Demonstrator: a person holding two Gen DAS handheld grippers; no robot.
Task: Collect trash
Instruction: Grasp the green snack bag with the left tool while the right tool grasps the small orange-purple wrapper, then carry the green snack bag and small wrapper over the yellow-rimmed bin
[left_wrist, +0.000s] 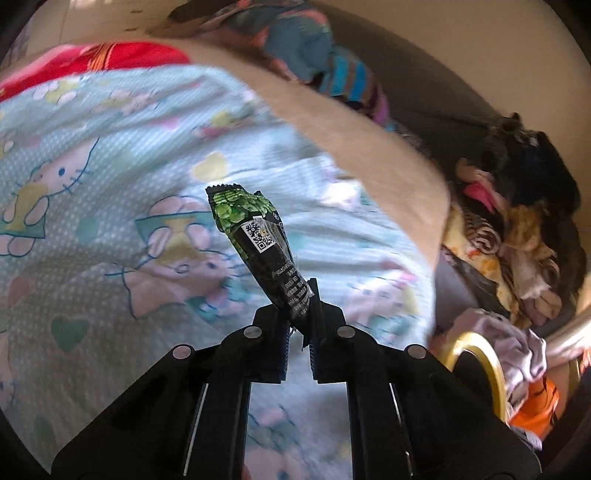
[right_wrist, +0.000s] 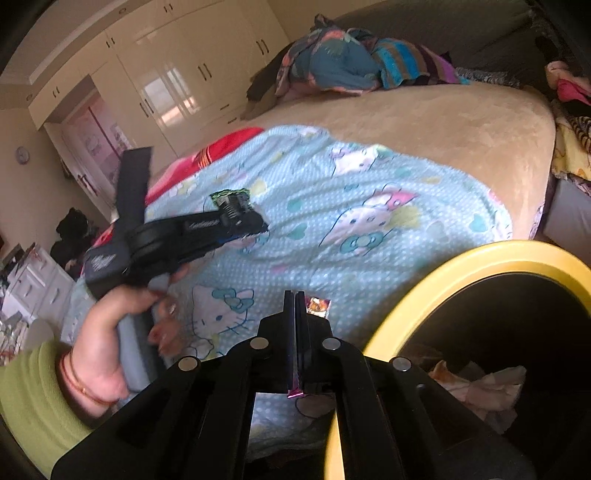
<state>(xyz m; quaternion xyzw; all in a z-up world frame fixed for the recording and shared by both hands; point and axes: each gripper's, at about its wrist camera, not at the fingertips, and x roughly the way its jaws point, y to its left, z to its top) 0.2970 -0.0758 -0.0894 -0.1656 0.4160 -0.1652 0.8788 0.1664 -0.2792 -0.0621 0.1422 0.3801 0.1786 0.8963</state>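
- The bed (right_wrist: 443, 122) fills the scene, with a Hello Kitty quilt (right_wrist: 332, 206) spread over its near half and a heap of clothes (right_wrist: 343, 59) at its far edge.
- The yellow-rimmed bin (right_wrist: 480, 258) stands at the near right, just beside the right gripper; crumpled tissue (right_wrist: 476, 384) already lies in its dark interior. From the left wrist view only an arc of its rim shows at the lower right.
- The left gripper (left_wrist: 297, 317) is clamped narrowly on the lower end of a green-and-black snack wrapper (left_wrist: 255, 236), which stands up and leans left, clear of the quilt. The bin lies to its right, so I judge the coming move to be a carry rightward over the rim.
- The right gripper (right_wrist: 295, 332) is closed on a thin purple wrapper (right_wrist: 295, 393), whose edge pokes out beneath the pads; a printed end shows past the tips. This gripper is the nearer to the bin.
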